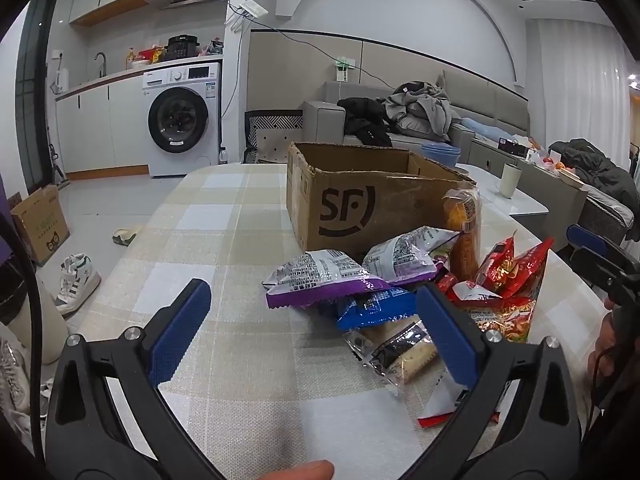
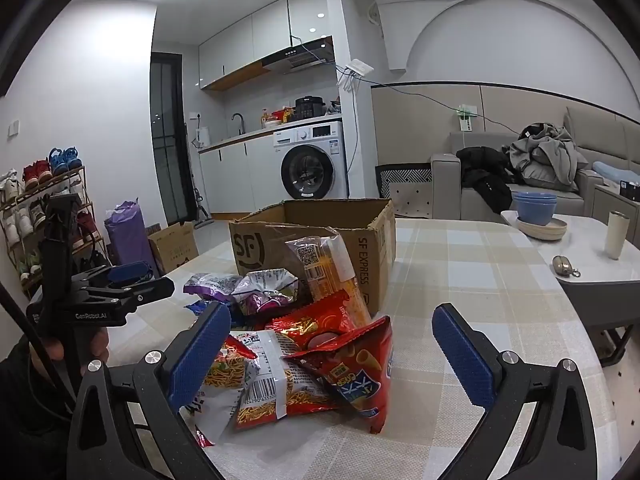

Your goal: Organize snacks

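Pre-grasp stage. Both grippers, left (image 1: 314,328) and right (image 2: 332,356), had fingers spread, holding nothing. Snacks (image 2: 288,360) lay unsorted; box (image 2: 320,236) at 12 o'clock stood open. Next: 1 packet needs pinching.

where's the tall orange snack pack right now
The tall orange snack pack stands leaning against the front of the cardboard box on the table, just behind the red bags, centre of the right wrist view.

One cardboard box (image 1: 360,204); two purple snack bags (image 1: 320,280); one blue packet (image 1: 372,308); one tall orange packet (image 2: 340,276).
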